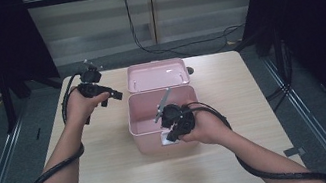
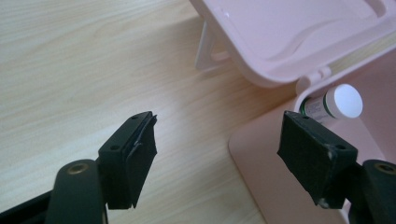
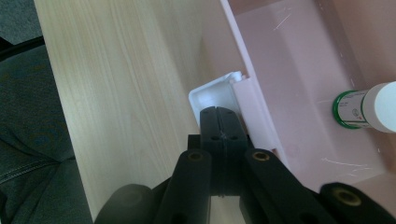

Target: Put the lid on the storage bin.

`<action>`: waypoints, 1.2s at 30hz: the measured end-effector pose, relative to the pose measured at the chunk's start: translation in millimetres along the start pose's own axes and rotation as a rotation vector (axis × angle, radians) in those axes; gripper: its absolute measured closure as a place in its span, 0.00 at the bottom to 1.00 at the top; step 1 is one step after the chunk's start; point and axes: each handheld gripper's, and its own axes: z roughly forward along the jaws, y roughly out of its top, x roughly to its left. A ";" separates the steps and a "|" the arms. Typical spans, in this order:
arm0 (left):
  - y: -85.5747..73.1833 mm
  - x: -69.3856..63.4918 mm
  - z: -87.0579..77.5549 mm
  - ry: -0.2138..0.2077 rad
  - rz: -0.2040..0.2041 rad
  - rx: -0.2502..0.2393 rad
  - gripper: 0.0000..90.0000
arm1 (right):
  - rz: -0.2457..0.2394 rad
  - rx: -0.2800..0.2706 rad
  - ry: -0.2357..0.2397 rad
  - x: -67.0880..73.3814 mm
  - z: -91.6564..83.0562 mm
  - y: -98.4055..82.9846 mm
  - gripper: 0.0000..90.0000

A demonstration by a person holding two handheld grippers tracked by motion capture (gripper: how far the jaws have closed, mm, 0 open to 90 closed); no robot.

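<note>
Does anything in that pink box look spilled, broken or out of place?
Nothing looks spilled or broken. The pink box stands square on the table with its lid tipped back. The one mild oddity: a small white-capped bottle lies on its side on the box floor rather than standing.

No text, brand, number or sign can be read anywhere in these pictures. The only thing that carries print is the small bottle [image 3: 362, 111] with the white cap lying inside the pink box [image 3: 299, 60]: in the right gripper view its label shows a green band and some tiny grey marks on white, too small and blurred to make out, and in the left gripper view the bottle [image 2: 332, 105] shows the same green-edged label, equally illegible. The box, its lid [image 1: 157, 74] and the wooden table [image 1: 244, 158] bear no lettering
</note>
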 end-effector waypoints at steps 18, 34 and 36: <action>48.7 -0.5 20.9 0.031 -0.048 0.029 0.35 | 0.003 -0.007 0.016 -2.2 0.0 -0.8 1.00; 68.4 3.6 47.3 0.084 -0.102 0.001 0.39 | 0.000 -0.007 0.023 -2.8 -0.2 -1.2 1.00; 69.6 4.2 51.2 0.095 -0.098 0.002 0.41 | -0.009 -0.012 0.021 -3.0 0.1 -1.4 1.00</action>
